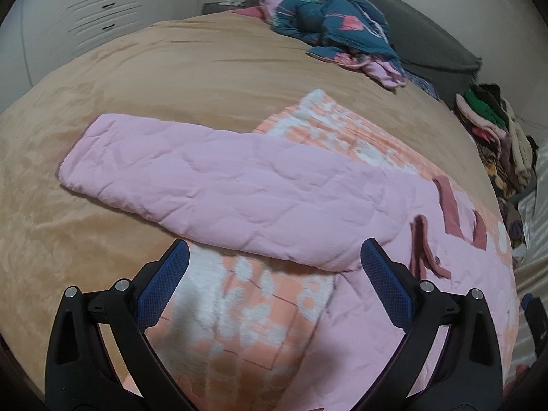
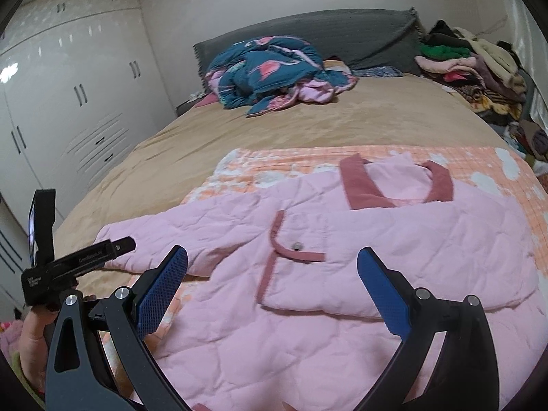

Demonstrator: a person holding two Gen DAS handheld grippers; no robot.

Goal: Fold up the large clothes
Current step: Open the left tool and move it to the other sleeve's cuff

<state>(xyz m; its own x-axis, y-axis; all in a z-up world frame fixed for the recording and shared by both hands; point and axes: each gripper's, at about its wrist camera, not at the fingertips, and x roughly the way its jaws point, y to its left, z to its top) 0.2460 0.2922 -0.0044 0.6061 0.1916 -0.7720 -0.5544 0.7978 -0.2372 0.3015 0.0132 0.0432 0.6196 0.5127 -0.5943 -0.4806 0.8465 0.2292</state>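
Observation:
A pink quilted jacket (image 2: 376, 239) with dark pink collar trim (image 2: 359, 185) lies on the bed, its orange-and-white patterned lining (image 2: 308, 161) showing at the edges. One sleeve (image 1: 205, 178) stretches out to the left across the jacket. My left gripper (image 1: 274, 257) hovers open just above the sleeve's near edge and the lining (image 1: 239, 308), holding nothing. My right gripper (image 2: 272, 260) stands open over the jacket's front near a snap button (image 2: 297, 246), nothing between its blue pads (image 2: 383, 291). The left gripper's body (image 2: 68, 263) and a hand (image 2: 30, 335) appear at the left of the right wrist view.
A tan blanket (image 2: 239, 126) covers the bed. A crumpled teal flamingo-print duvet (image 2: 270, 68) lies by the grey headboard (image 2: 342, 34). A pile of clothes (image 2: 479, 68) sits at the right. White wardrobes (image 2: 68, 85) line the left wall.

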